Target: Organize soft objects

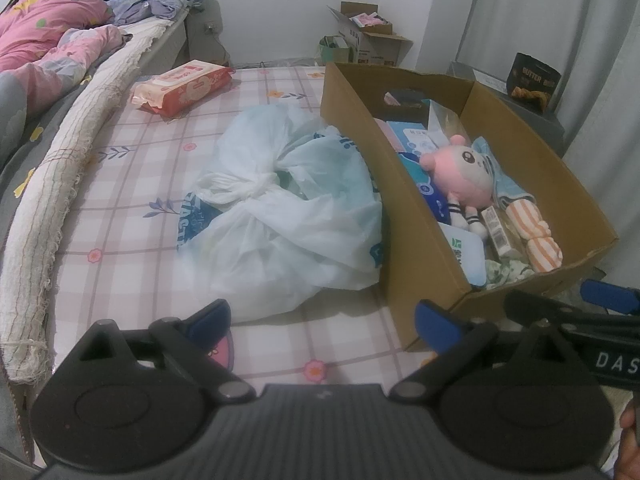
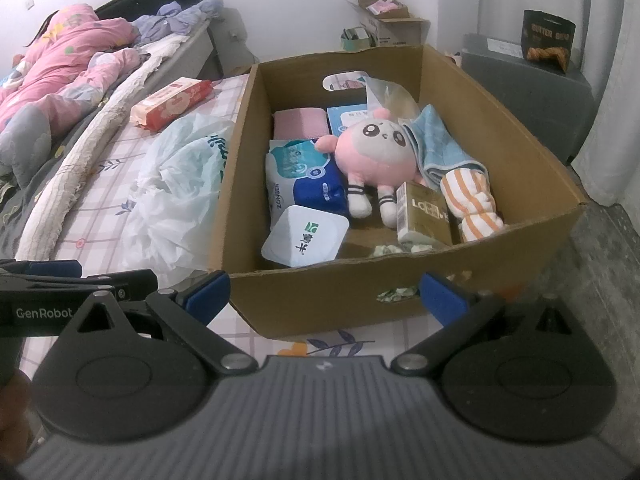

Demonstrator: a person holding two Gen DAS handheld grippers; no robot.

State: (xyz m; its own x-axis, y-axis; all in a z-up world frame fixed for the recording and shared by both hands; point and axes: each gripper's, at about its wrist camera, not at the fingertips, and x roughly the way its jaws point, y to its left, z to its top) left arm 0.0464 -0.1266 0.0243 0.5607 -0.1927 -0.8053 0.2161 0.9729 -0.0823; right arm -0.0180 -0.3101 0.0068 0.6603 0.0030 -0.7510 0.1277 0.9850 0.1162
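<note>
Both tools, left (image 1: 322, 320) and right (image 2: 324, 294), spread wide, level, empty before cardboard box (image 2: 320, 304).

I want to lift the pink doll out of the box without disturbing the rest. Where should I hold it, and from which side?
Probably grip the doll at its round head, coming from above with the right gripper. It lies face up on top, the head is bulkiest and unobstructed, while the box walls block side approaches.

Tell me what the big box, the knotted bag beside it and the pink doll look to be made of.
Box: matte brown corrugated cardboard, going by its raw cut edges. Bag: thin translucent plastic film, crinkled and knotted. Doll: likely plush fabric, soft and matte.
</note>
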